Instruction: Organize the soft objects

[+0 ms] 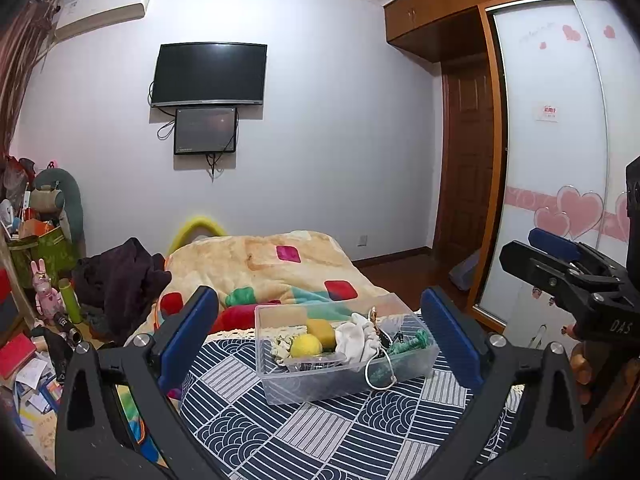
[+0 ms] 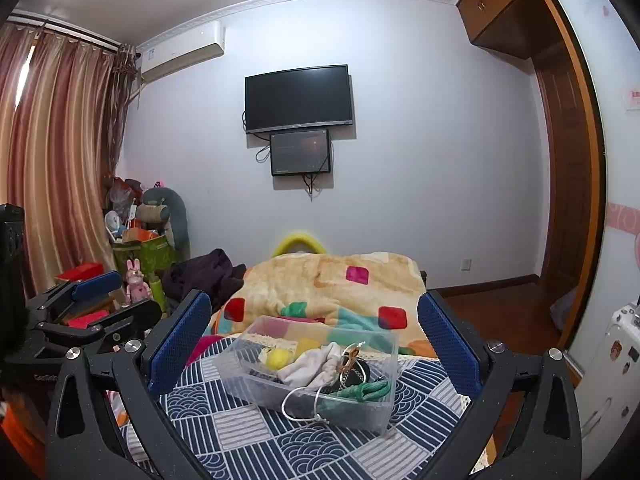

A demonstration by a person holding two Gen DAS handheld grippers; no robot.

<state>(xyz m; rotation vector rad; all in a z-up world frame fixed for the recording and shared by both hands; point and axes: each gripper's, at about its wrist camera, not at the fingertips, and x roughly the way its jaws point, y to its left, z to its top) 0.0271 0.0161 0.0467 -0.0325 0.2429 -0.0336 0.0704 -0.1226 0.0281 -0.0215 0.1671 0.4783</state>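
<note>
A clear plastic box (image 1: 280, 384) (image 2: 360, 412) stands on a blue-and-white patterned cloth (image 1: 320, 432) (image 2: 280, 440). In it lie a yellow ball (image 1: 306, 345) (image 2: 278, 358), an ochre sponge (image 1: 322, 330), a white cloth (image 1: 356, 340) (image 2: 312, 366), a green rope (image 1: 408, 346) (image 2: 366, 390) and a white cord (image 1: 376, 376) (image 2: 300, 404). My left gripper (image 1: 320, 332) is open and empty, in front of the box. My right gripper (image 2: 314, 334) is open and empty, also in front of it. The right gripper shows at the right of the left wrist view (image 1: 568, 264); the left gripper shows at the left of the right wrist view (image 2: 96, 300).
A patchwork blanket (image 1: 280, 268) (image 2: 340, 284) covers the bed behind the box. Dark clothes (image 1: 120, 276) (image 2: 204, 276) and cluttered toys (image 1: 48, 292) lie at the left. A sliding wardrobe (image 1: 560, 140) stands at the right. A TV (image 1: 210, 74) (image 2: 298, 98) hangs on the far wall.
</note>
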